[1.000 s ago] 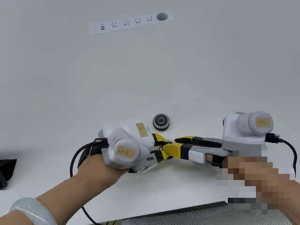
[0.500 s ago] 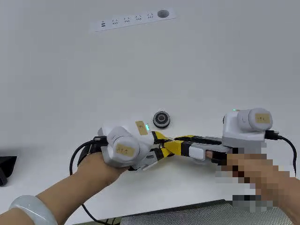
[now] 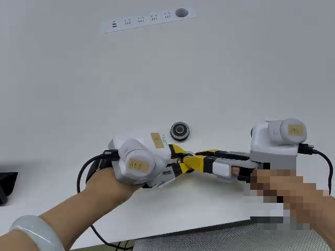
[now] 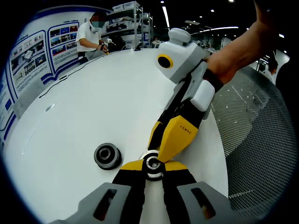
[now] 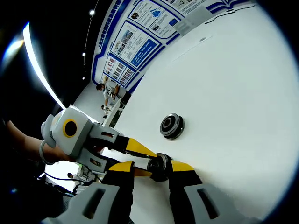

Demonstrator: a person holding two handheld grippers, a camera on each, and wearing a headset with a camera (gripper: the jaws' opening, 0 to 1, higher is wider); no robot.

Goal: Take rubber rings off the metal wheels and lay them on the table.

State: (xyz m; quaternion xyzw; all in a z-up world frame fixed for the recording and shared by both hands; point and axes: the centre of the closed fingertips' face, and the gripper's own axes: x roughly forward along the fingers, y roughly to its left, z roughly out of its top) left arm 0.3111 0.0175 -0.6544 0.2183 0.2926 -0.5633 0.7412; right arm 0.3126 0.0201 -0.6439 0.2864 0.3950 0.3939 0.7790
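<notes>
Metal wheel [image 4: 153, 164] was pinched by my left tongs [image 4: 153, 166] and right tongs [image 5: 155, 167] together; second wheel [image 3: 179, 130] sat on counter [image 3: 220, 78] just beyond.

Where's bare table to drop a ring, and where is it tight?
Free: the wide stretch between the power strip and the loose wheel, and the table right of that wheel. Tight: the near edge, where left gripper and right gripper both clamp the held wheel, cable beside them.
</notes>
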